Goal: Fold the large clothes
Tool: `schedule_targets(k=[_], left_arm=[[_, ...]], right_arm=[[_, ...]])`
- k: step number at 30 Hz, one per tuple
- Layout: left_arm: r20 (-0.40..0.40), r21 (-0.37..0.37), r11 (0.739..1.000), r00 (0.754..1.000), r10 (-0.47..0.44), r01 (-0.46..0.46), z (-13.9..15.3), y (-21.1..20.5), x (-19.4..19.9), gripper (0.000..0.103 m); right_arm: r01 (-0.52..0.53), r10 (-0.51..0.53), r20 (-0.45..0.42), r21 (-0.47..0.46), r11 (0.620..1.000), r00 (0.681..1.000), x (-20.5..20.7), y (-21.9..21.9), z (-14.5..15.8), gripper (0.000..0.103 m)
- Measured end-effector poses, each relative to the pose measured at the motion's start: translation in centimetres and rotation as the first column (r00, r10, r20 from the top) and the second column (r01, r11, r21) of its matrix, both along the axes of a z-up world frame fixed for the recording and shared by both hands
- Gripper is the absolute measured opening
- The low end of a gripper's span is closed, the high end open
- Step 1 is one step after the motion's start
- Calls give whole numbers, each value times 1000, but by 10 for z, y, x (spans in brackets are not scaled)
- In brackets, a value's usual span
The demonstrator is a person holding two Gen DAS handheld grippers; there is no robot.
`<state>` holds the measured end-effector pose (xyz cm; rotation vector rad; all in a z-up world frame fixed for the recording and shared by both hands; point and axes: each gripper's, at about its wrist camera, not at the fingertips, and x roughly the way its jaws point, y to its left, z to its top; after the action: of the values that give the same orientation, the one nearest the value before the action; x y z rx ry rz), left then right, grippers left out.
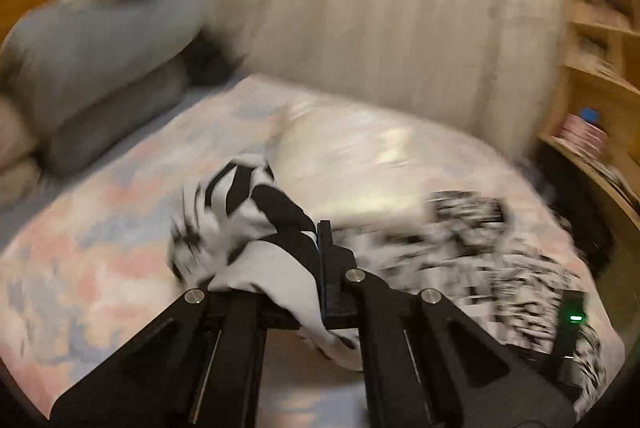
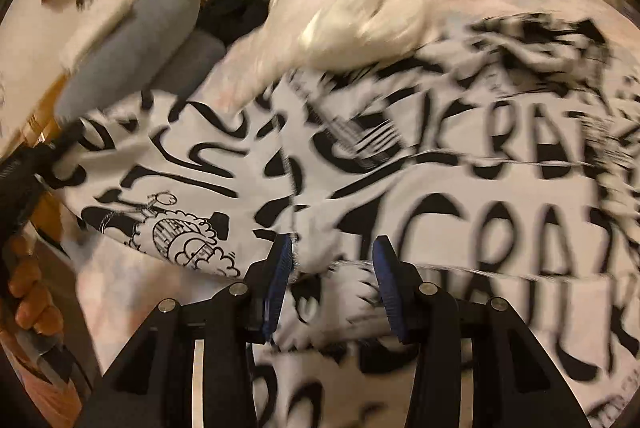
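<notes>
While my left hand-held gripper (image 1: 320, 268) is clamped on an edge of the printed garment (image 2: 440, 196) over the bed (image 1: 80, 248), and the right hand-held gripper (image 2: 332, 268) pinches a bunched fold, I fear the thin cloth slips out if I pull too fast.

The left wrist camera looks forward and slightly down along its black gripper fingers (image 1: 320, 268), across the pastel patterned bed cover (image 1: 80, 248) toward the cream panelled wall (image 1: 380, 8) at the bed's far edge. The right wrist camera tilts down more steeply, close over the white garment with black lettering (image 2: 460, 196). Both views share that garment, the grey-blue pillows (image 1: 100, 40) and the wall.
</notes>
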<state>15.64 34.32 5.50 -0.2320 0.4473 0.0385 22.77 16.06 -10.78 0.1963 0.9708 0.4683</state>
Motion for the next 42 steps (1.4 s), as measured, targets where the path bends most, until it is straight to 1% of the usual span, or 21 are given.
schedule_targets(k=[2,4,8,11,13,14,16,17,18,19,20,21,23,25,28,30,32,33,36,39,42], left_arm=[[36,32,996,995,-90,88,21,-43,-5,2],[63,56,978,977,-204,201,36,-97,-6,2],[42,107,932,935,-353,347,37,-196,3,2],[-48,105,906,912,-407,410,4,-264,28,2],[-125,125,895,902,-414,429,-29,-304,46,2],[-179,126,886,889,-421,445,-47,-323,53,2],[-303,98,867,844,-442,489,-87,-349,64,4],[-358,74,854,813,-459,514,-105,-357,67,8],[-426,40,842,772,-472,538,-124,-367,73,14],[-454,28,840,755,-473,542,-135,-371,67,18],[-476,29,842,748,-462,539,-143,-373,64,23],[-487,41,845,749,-449,533,-149,-376,62,25],[-480,46,843,752,-452,536,-151,-370,41,25],[-465,25,842,752,-467,538,-143,-362,32,27],[-426,-17,844,760,-490,535,-118,-331,14,42],[-380,-28,859,789,-483,512,-104,-309,-2,56],[-348,-27,875,816,-461,483,-82,-283,-19,61],[-335,-25,889,834,-439,458,-80,-272,-25,61],[-326,-24,919,866,-379,393,-78,-246,-35,62],[-335,-43,943,884,-325,330,-83,-221,-40,62],[-359,-68,958,889,-284,278,-92,-199,-41,62]], right_arm=[[43,-43,18,24,999,999,-11,-36,12,43],[94,-95,40,40,995,995,-20,-77,26,43],[220,-225,103,59,974,969,-41,-165,51,43],[301,-303,134,41,953,943,-55,-229,66,43],[340,-339,131,19,940,932,-62,-267,65,43],[353,-352,114,7,936,929,-64,-285,61,43],[373,-371,78,-11,928,925,-69,-315,51,43],[381,-380,53,-16,924,924,-72,-329,44,43],[383,-382,34,-14,924,923,-81,-341,41,43],[388,-388,6,-8,922,922,-83,-356,34,44],[391,-391,-9,-2,921,921,-86,-364,29,45],[391,-391,-26,9,920,920,-86,-371,24,47],[389,-387,-50,34,921,921,-88,-373,13,59],[376,-372,-67,60,925,926,-85,-371,6,63],[333,-327,-79,86,939,942,-79,-360,2,63],[304,-298,-74,87,949,952,-79,-346,9,63],[257,-254,-52,68,964,966,-75,-330,13,63],[233,-231,-42,54,971,972,-71,-320,15,63],[168,-168,-21,28,985,986,-65,-289,23,63],[86,-86,16,-27,996,996,-64,-255,31,63],[-11,19,71,-114,993,997,-67,-216,38,63]])
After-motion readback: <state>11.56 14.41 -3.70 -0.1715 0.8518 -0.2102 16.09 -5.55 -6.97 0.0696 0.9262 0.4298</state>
